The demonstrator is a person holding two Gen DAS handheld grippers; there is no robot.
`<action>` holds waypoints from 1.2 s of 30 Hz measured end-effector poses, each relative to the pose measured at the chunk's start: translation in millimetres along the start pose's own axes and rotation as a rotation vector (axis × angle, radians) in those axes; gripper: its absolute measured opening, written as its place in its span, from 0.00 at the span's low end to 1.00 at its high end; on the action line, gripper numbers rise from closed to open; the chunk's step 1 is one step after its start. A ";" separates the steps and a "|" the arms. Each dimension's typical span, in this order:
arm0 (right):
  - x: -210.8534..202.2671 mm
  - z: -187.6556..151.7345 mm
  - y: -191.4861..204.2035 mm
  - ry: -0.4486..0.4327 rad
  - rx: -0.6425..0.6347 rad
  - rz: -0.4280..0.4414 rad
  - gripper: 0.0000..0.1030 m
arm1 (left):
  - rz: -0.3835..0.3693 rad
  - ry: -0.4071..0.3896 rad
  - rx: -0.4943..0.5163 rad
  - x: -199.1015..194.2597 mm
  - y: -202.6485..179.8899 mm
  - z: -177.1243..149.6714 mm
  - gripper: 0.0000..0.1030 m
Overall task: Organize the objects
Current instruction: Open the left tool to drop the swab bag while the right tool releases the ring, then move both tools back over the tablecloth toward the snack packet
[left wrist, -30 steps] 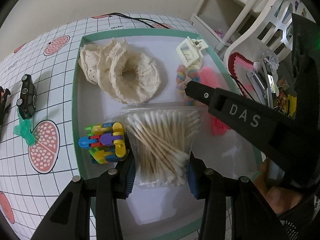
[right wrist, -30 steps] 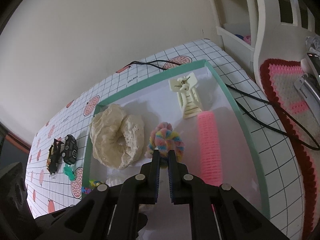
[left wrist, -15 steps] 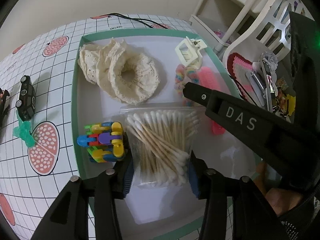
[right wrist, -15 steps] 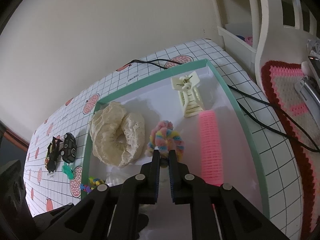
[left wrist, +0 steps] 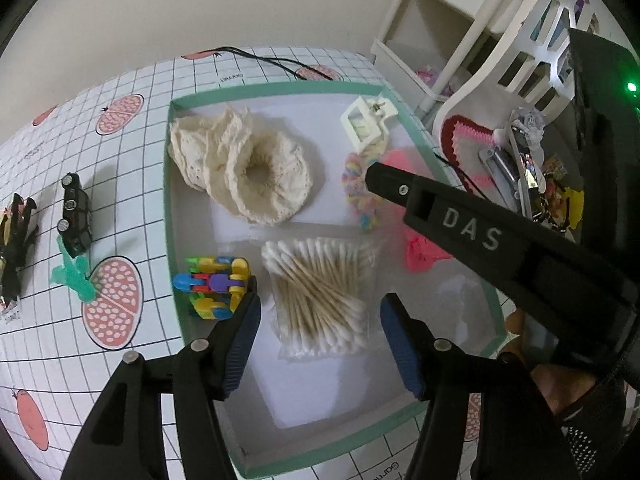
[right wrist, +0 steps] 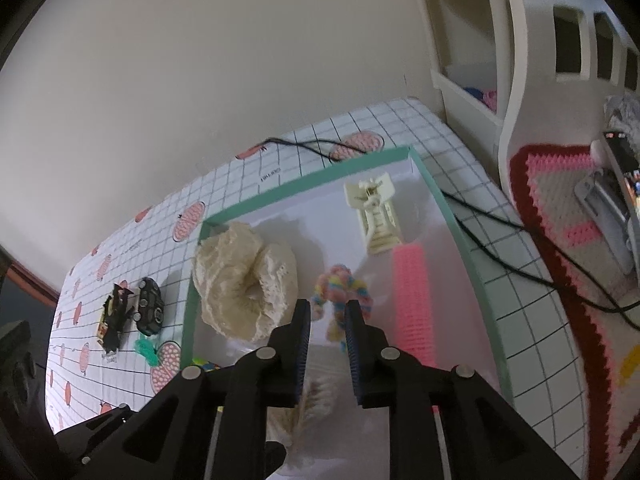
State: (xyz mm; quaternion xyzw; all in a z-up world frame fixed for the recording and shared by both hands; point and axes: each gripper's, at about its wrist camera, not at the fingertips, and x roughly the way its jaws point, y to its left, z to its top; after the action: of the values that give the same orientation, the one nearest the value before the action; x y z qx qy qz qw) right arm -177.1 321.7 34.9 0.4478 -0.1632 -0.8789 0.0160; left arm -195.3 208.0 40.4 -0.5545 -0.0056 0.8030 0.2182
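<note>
Surface: a tablecloth (left wrist: 120, 160) with a black grid and pink fruit prints covers the table; a black cable (right wrist: 312, 146) runs along its far edge by a plain cream wall.
Room: white shelving (right wrist: 472, 92) stands to the right, with a crocheted red-and-pink mat (right wrist: 560, 208) beside it.
Tray: a white tray with a teal rim (left wrist: 276, 89) lies on the cloth and holds most of the items.
Tray contents: cream lace scrunchies (left wrist: 244, 168) at the far left, a cream hair claw (left wrist: 366, 124) at the far right, a pink hair roller (right wrist: 412, 300), a rainbow scrunchie (right wrist: 340, 294), a bag of cotton swabs (left wrist: 320, 288) and a colourful block toy (left wrist: 212, 286).
Outside the tray: a black toy car (left wrist: 75, 212), a green bow (left wrist: 72, 276) and a dark toy (left wrist: 16, 236) lie on the cloth to the left.
Left gripper (left wrist: 320, 316): jaws spread wide on either side of the cotton swab bag, holding nothing.
Right gripper (right wrist: 328, 332): jaws parted by a narrow gap, with the rainbow scrunchie seen just past the tips; whether they touch it cannot be told.
</note>
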 end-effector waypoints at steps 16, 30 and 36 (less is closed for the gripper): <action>-1.9 -1.3 7.6 -0.011 -0.054 -0.012 0.36 | 0.099 -0.090 -0.147 -21.9 54.1 -12.8 0.63; 0.7 -1.8 7.2 -0.041 -0.051 -0.009 0.74 | 0.235 -0.204 -0.238 -35.6 83.8 -16.7 1.00; 2.7 -1.6 6.9 -0.046 -0.051 -0.003 0.91 | 0.234 -0.201 -0.262 -31.1 90.1 -18.2 1.00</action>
State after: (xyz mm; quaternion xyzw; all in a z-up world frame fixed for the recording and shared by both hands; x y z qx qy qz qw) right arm -178.3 314.3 34.0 0.4273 -0.1402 -0.8929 0.0223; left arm -201.0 111.1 38.3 -0.4922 -0.0672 0.8666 0.0479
